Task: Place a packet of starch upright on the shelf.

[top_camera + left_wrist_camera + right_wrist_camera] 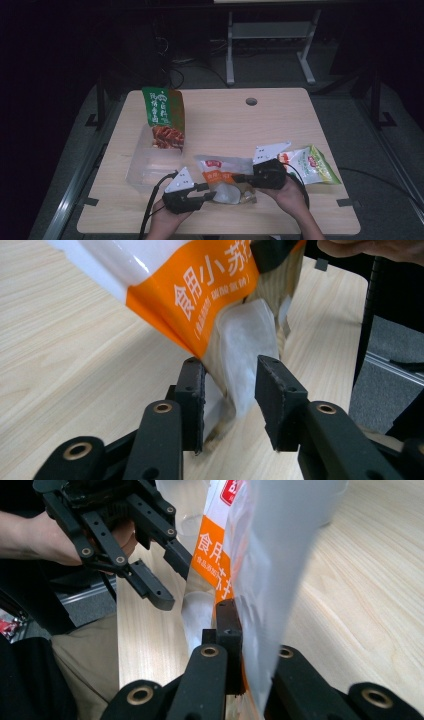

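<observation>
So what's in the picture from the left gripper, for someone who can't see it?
The left gripper has its two black jaws open around the clear end of an orange and white pouch, not pressing it. Underneath is a light wooden table.

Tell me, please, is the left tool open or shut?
Open: the left tool has a gap between its pads, with the orange-and-white bag hanging loose between them.

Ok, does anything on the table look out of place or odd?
One thing: the green snack bag stands tilted in the clear plastic container, its top poking well above the rim. The orange-and-white pouch looks crumpled but not torn or spilled.
</observation>
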{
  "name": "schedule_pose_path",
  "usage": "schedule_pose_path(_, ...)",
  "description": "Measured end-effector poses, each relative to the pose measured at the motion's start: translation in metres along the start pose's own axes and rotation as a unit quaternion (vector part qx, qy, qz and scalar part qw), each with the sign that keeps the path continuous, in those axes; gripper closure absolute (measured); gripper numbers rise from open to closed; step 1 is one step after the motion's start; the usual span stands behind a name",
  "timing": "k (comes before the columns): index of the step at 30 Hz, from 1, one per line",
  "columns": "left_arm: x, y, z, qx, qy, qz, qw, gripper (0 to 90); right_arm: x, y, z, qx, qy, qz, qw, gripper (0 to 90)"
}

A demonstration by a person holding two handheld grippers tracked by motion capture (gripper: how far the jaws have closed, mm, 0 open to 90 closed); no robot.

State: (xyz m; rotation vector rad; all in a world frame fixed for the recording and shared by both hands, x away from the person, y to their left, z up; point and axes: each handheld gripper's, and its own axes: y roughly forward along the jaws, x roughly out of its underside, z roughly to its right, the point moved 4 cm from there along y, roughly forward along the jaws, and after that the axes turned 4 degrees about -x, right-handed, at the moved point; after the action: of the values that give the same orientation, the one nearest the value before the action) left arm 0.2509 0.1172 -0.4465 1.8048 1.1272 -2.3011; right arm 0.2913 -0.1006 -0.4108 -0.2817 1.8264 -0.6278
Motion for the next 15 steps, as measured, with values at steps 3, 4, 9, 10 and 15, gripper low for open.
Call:
schedule_pose_path(3, 0.0004, -0.0021, 0.0011, -0.01, -0.001, 0.004, 0.9999, 56.2, 0.001, -0.0026, 0.0014, 0.004, 0.003, 0.004, 1.0, 89.2)
schedule_pose_path(4, 0.0006, -0.003, 0.0013, -0.009, -0.001, 0.002, 1.0, 52.9, 0.0012, -0.0036, 0.0021, 0.004, 0.003, 0.006, 1.0, 89.2)
schedule_pose_path(9, 0.0021, -0.005, 0.0035, -0.005, -0.001, -0.001, 1.0, 44.8, 0.0007, -0.006, 0.0036, 0.004, 0.011, 0.015, 0.9998, 89.3)
schedule_pose_path(10, 0.0027, -0.0054, 0.0039, -0.001, -0.001, -0.002, 1.0, 44.2, 0.0004, -0.0063, 0.004, 0.003, 0.012, 0.017, 0.9998, 89.3)
schedule_pose_path(15, 0.0035, -0.0079, 0.0072, 0.004, 0.016, -0.003, 0.9999, 40.9, -0.0009, -0.0079, 0.0055, 0.008, 0.015, 0.024, 0.9996, 89.3)
